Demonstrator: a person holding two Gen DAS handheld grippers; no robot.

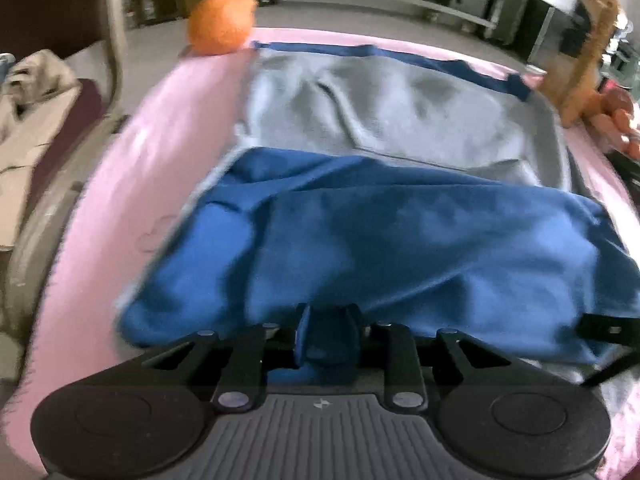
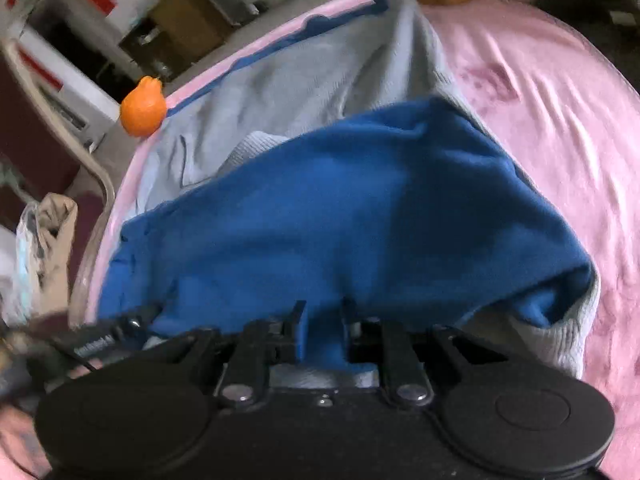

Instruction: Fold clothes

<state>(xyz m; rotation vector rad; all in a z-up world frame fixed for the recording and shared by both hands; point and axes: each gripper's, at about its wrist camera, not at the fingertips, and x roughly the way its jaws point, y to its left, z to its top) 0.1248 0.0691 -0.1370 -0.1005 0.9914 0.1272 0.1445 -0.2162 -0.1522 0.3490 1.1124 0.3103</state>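
Observation:
A blue garment with a pale grey inside (image 1: 384, 120) lies spread on the pink sheet (image 1: 152, 152). Its near blue part (image 1: 400, 248) is lifted and folded over the grey part. My left gripper (image 1: 326, 320) is shut on the blue cloth at its near edge. In the right wrist view the same garment (image 2: 340, 216) drapes from my right gripper (image 2: 322, 316), which is shut on its blue edge. The grey inside (image 2: 304, 80) stretches to the far edge of the pink sheet (image 2: 552, 120). The left gripper's finger (image 2: 120, 328) shows at the lower left.
An orange plush toy (image 1: 222, 24) sits at the sheet's far left corner, also in the right wrist view (image 2: 143, 109). A tan plush toy (image 1: 588, 56) stands at the far right corner. A chair with beige cloth (image 1: 36, 92) is left of the bed.

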